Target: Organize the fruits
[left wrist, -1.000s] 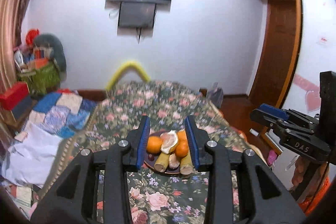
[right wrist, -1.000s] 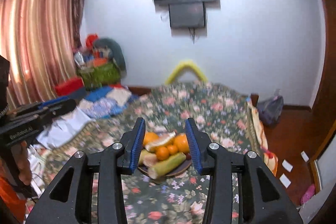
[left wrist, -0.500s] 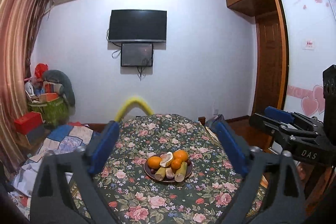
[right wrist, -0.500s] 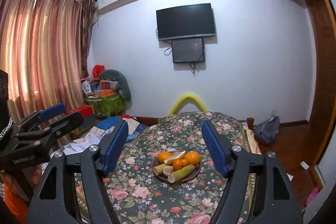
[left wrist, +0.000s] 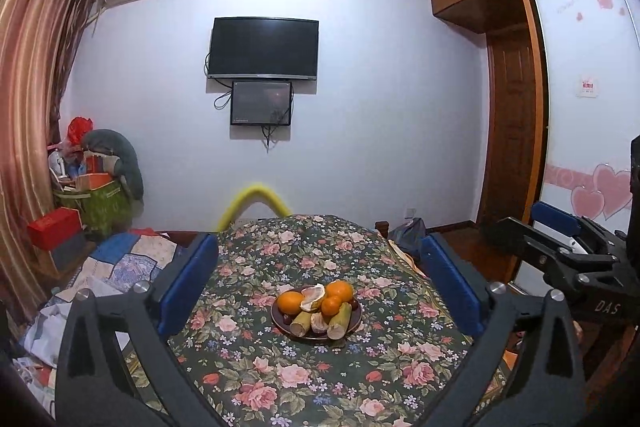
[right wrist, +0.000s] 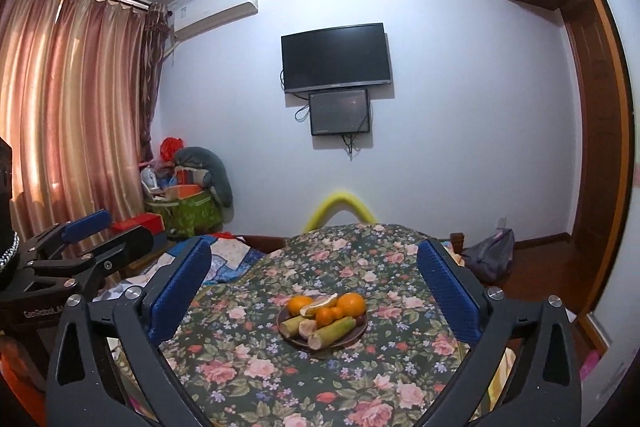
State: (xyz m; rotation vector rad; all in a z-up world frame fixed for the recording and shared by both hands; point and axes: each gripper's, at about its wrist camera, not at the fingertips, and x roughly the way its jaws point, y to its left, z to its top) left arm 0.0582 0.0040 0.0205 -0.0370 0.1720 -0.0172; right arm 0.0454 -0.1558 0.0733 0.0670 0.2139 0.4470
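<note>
A dark plate (left wrist: 280, 323) (right wrist: 360, 333) sits in the middle of a floral-covered table (left wrist: 280, 383) (right wrist: 248, 359). It holds oranges (left wrist: 291, 301) (right wrist: 351, 303), a peeled pomelo piece (left wrist: 313, 297), sugarcane pieces (left wrist: 340, 319) (right wrist: 332, 331) and small dark fruits. My left gripper (left wrist: 318, 281) is open and empty, held back above the table's near side. My right gripper (right wrist: 314, 285) is open and empty, also back from the plate. Each gripper shows at the edge of the other's view.
A quilt and clothes (left wrist: 120, 267) lie left of the table. Boxes and a green bag (left wrist: 100, 199) pile in the left corner by curtains (right wrist: 72, 115). A yellow foam arch (left wrist: 256, 203) stands behind the table. A wardrobe (left wrist: 512, 107) and bag (right wrist: 492, 255) are on the right.
Both grippers opened wide from nearly shut and pulled back and up from the plate, so the view now takes in the whole room.
</note>
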